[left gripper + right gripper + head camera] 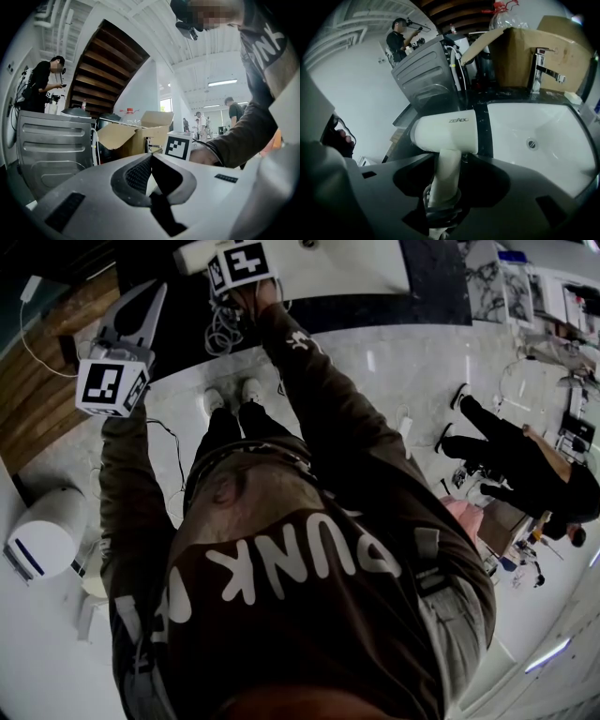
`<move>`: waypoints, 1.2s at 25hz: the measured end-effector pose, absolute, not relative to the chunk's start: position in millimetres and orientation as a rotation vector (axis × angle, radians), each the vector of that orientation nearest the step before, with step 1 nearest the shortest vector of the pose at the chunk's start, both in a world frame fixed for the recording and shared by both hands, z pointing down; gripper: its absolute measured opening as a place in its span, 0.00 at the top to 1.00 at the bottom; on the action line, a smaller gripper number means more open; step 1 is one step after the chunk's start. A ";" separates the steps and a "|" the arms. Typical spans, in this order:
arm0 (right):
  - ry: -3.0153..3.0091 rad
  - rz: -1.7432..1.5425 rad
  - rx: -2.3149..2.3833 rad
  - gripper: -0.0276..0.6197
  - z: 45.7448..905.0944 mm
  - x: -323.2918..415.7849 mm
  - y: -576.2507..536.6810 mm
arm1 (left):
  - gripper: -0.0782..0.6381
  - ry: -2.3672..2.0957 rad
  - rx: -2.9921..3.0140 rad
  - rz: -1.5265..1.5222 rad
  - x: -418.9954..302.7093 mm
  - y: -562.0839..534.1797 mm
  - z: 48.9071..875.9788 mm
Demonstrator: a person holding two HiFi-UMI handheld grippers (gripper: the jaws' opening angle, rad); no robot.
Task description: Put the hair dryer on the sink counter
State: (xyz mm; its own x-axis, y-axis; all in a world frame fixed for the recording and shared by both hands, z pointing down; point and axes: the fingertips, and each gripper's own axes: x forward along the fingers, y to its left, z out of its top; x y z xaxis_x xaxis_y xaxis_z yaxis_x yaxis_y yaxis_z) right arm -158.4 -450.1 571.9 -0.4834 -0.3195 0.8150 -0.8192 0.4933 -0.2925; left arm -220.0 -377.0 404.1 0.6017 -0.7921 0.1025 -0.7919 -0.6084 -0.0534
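A white hair dryer (446,132) lies on the dark sink counter (483,133), just left of the white basin (543,126). My right gripper (449,160) stands open around its handle, with dark gaps on both sides of it. In the head view the hair dryer (192,254) shows at the top edge beside the right gripper's marker cube, and its cord (223,329) hangs in loops below the counter (431,282). The left gripper (150,296) is held off to the left, away from the counter, shut on nothing. The left gripper (151,159) also shows its pads meeting.
A faucet (541,63) and an open cardboard box (520,51) stand behind the basin. A grey metal appliance (429,75) sits left of the counter. A white round appliance (42,535) is on the floor at left. Another person (525,460) stands at right.
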 end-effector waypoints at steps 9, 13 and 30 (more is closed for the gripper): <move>-2.283 0.682 0.941 0.59 491.8 -153.1 -439.2 | 0.90 1.388 -2.801 -0.170 -211.9 -372.0 390.7; -2.474 0.531 0.915 0.60 440.1 -153.6 -423.2 | 0.90 1.397 -2.791 -0.160 -211.6 -366.7 377.5; -3.016 -0.276 0.778 0.81 290.3 -131.0 -323.3 | 0.90 1.392 -2.783 -0.160 -195.2 -315.3 313.5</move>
